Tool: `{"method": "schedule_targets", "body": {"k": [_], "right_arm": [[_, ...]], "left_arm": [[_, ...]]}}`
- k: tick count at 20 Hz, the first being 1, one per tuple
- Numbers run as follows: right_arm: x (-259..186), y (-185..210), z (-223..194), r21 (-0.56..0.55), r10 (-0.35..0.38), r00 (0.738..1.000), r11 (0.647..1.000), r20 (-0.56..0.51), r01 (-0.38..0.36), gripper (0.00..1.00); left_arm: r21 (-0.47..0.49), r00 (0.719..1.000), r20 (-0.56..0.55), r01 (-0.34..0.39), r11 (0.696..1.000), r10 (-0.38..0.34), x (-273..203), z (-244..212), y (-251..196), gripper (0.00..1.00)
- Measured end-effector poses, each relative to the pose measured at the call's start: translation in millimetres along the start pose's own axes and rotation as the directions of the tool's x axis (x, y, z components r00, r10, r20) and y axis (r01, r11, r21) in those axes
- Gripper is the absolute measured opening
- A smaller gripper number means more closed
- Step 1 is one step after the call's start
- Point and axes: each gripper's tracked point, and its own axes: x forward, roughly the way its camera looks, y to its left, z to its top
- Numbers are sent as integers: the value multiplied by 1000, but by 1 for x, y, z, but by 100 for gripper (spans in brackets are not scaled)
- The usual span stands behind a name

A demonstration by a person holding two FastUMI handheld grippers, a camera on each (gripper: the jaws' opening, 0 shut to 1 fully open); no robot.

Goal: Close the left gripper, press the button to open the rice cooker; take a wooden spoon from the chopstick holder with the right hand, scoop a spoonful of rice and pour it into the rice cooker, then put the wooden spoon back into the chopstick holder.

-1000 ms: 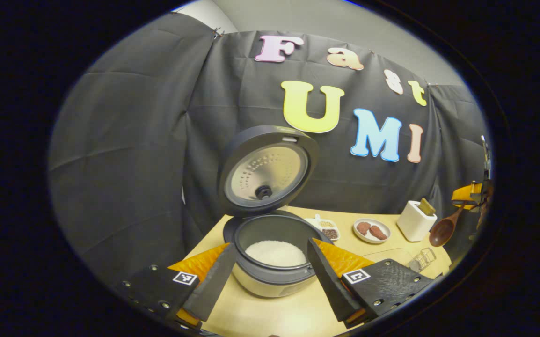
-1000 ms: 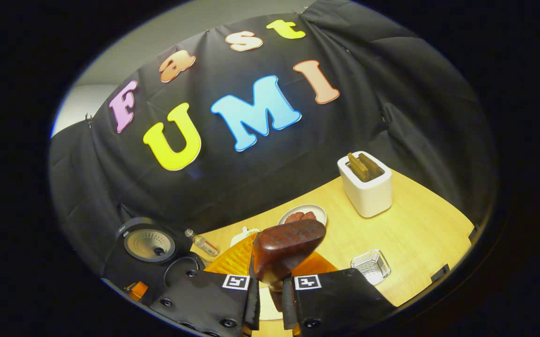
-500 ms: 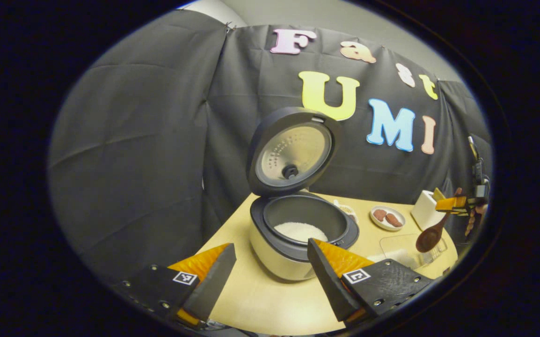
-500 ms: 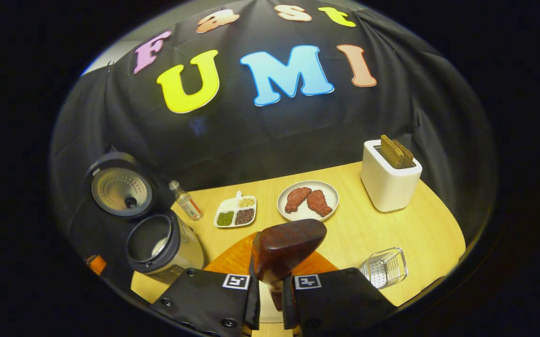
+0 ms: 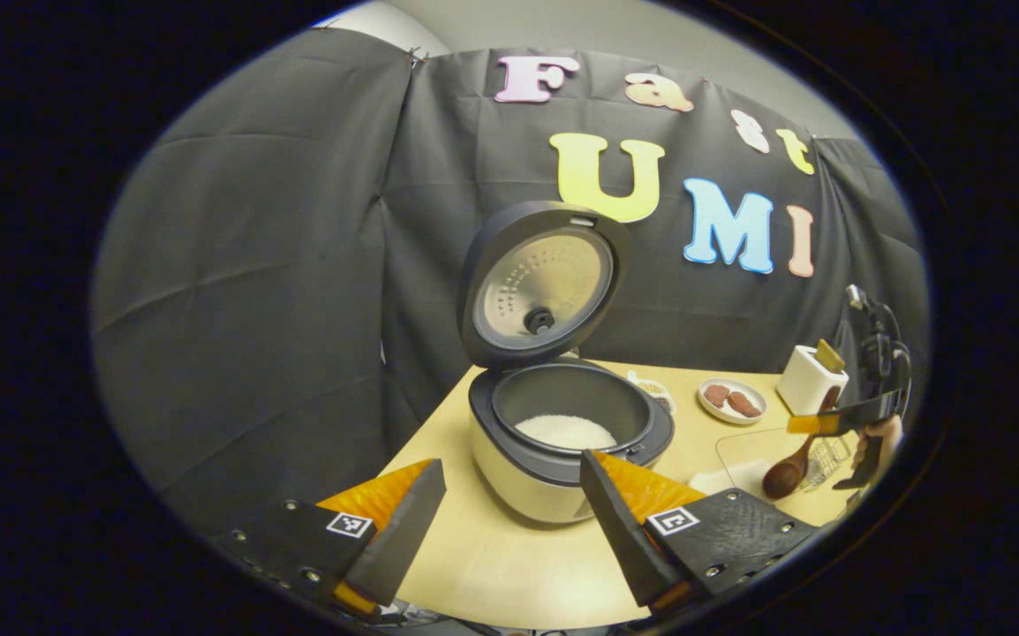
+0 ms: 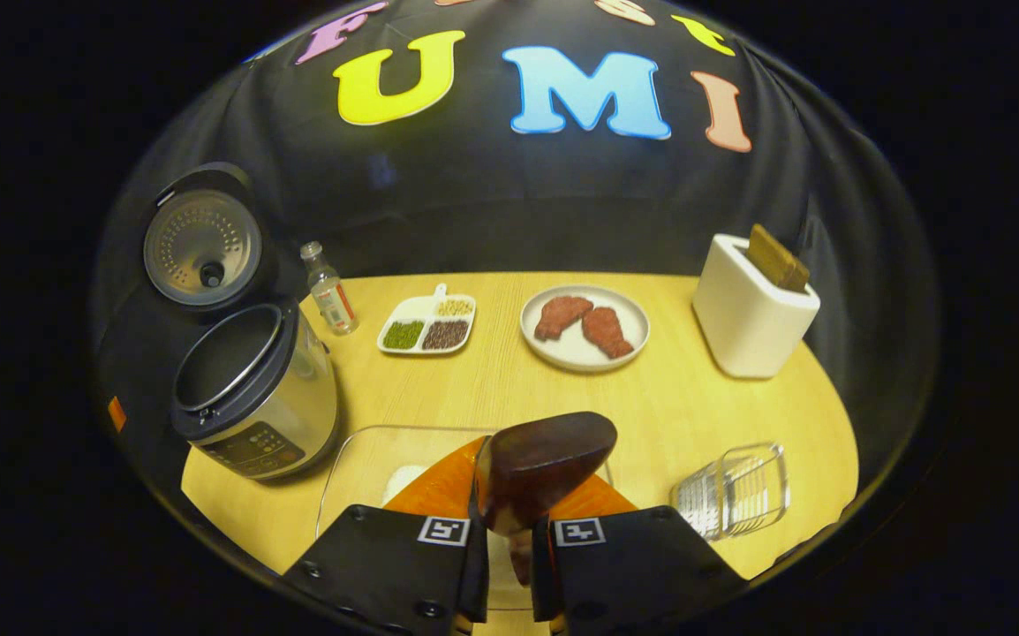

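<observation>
The rice cooker stands open, its lid raised and white rice in the pot. My left gripper hangs open in front of it, holding nothing. My right gripper is shut on the handle of the dark wooden spoon, whose bowl points forward over a clear glass tray holding a white heap of rice. In the left gripper view the wooden spoon hangs bowl-down from the right gripper at the far right. The white chopstick holder stands at the back right.
The light wooden table carries a small bottle, a divided dish of beans, a plate with two pieces of meat and a small clear basket. In this view the open cooker sits at the left.
My right gripper has tipped downward and moved with the spoon over the glass tray. My left gripper has drawn back a little from the cooker and stays open.
</observation>
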Motion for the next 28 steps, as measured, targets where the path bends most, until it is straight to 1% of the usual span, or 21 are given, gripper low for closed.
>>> {"method": "schedule_targets", "body": {"k": [3,6,8,9,10,11,12,13,14,16,17,18,20,22,23,24,26,28], "right_arm": [[4,12,-9,75,30,999,997,-36,-27,21],[8,23,-12,164,70,994,985,-81,-56,21],[9,30,-13,234,95,991,970,-96,-71,21],[9,36,-14,265,111,989,961,-101,-81,19],[10,41,-14,292,128,986,952,-107,-92,21],[11,46,-15,315,143,983,943,-113,-101,21],[11,50,-15,339,155,981,935,-118,-107,19],[11,54,-14,364,166,979,925,-122,-112,21],[11,58,-13,388,179,976,914,-126,-118,18],[8,63,-10,428,199,971,895,-130,-126,21],[9,61,-10,437,198,971,891,-132,-123,19],[9,61,-9,449,200,971,885,-132,-122,21],[5,57,-5,470,206,970,874,-127,-124,21],[1,47,-1,505,208,972,854,-111,-125,21],[0,38,1,519,200,974,847,-104,-118,17],[-1,29,3,531,186,978,841,-97,-107,21],[-6,9,8,558,158,984,825,-80,-86,21],[-12,-10,14,602,139,989,795,-60,-75,21]], "left_arm": [[5,1000,17,5,1000,-5,-5,5,-3,97],[-4,1000,0,-1,1000,1,-8,-4,-1,96],[-24,1000,-2,-8,1000,8,-12,-5,3,97],[-34,1000,-3,-13,999,13,-14,-6,5,97],[-41,1000,-5,-18,999,18,-15,-8,8,97],[-44,1000,-7,-25,999,24,-16,-9,10,97],[-46,1000,-7,-30,998,30,-16,-10,13,96],[-46,999,-9,-35,998,35,-16,-10,15,96],[-47,999,-14,-40,998,39,-17,-12,16,97],[-69,999,-18,-47,997,46,-19,-9,19,97],[-89,999,-10,-41,995,40,-20,-5,18,97],[-106,999,-4,-38,994,38,-19,-2,14,97],[-119,999,8,-34,992,35,-19,2,11,97],[-101,999,17,-27,994,29,-20,6,9,97],[-87,999,21,-26,996,27,-20,8,8,97],[-74,999,23,-24,997,25,-20,8,7,97],[-63,1000,23,-17,998,18,-20,9,3,97],[-62,1000,18,-11,998,12,-20,7,-1,97]]}}
